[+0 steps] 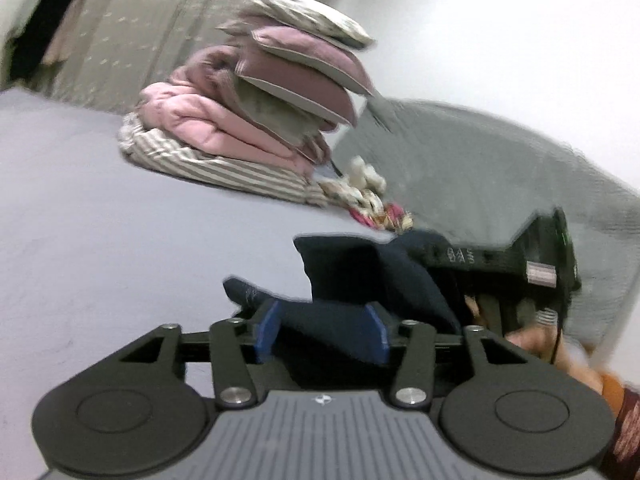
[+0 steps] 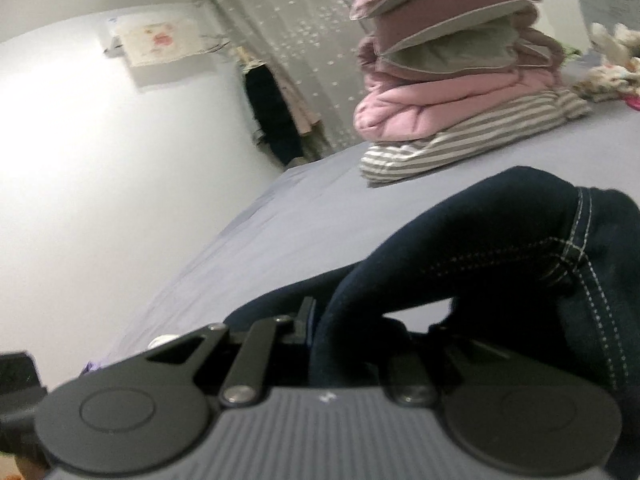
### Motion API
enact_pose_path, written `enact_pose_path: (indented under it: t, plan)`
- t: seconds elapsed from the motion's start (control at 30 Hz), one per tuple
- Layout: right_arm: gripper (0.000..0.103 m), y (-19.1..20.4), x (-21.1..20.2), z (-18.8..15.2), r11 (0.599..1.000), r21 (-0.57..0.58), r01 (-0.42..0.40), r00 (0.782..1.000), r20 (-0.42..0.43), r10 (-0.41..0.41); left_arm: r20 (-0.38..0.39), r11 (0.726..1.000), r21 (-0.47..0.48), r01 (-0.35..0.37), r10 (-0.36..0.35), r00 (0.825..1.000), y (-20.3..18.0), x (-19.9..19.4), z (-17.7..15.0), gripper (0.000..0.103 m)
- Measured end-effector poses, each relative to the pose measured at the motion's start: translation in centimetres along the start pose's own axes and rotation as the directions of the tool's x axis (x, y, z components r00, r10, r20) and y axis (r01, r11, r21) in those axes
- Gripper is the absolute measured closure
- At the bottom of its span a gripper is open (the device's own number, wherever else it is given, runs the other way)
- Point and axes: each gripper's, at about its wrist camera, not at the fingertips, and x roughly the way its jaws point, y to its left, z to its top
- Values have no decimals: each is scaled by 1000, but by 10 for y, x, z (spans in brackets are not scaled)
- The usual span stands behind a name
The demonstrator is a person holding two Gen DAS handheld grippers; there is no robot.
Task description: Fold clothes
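Gripping dark navy jeans (image 1: 344, 280) bunched on the smooth lavender bed (image 1: 100, 220), the left gripper (image 1: 326, 330) clamps blue-padded fingers (image 1: 268, 330) on denim; the right gripper (image 2: 352, 332) pinches a white-stitched fold, beside a stack of puffy pillows (image 2: 448, 40).

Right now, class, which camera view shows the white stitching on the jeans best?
The right wrist view. There the jeans fill the foreground, and the white stitched seams stand out clearly. In the left wrist view the jeans appear only as a dark bunched shape between the left gripper fingers, with just a faint patch of stitching.
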Motion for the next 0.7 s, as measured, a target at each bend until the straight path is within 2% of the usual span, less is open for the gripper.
enact_pose_path:
  t: [0.2, 0.37, 0.53, 0.7]
  plan:
    - [91, 38, 12, -18, 991, -110, -72, 997, -50, 67, 28, 985, -170, 23, -18, 999, 28, -1, 8, 45]
    - [91, 70, 18, -38, 966, -200, -167, 981, -129, 142, 26, 974, -225, 1, 6, 1000, 40, 4, 12, 42]
    - [91, 96, 20, -59, 914, -283, -290, 943, -248, 223, 34, 966, -257, -23, 32, 999, 47, 6, 15, 42]
    - [91, 116, 21, -87, 857, -329, -396, 887, -380, 264, 26, 960, -276, -51, 61, 998, 53, 10, 16, 42]
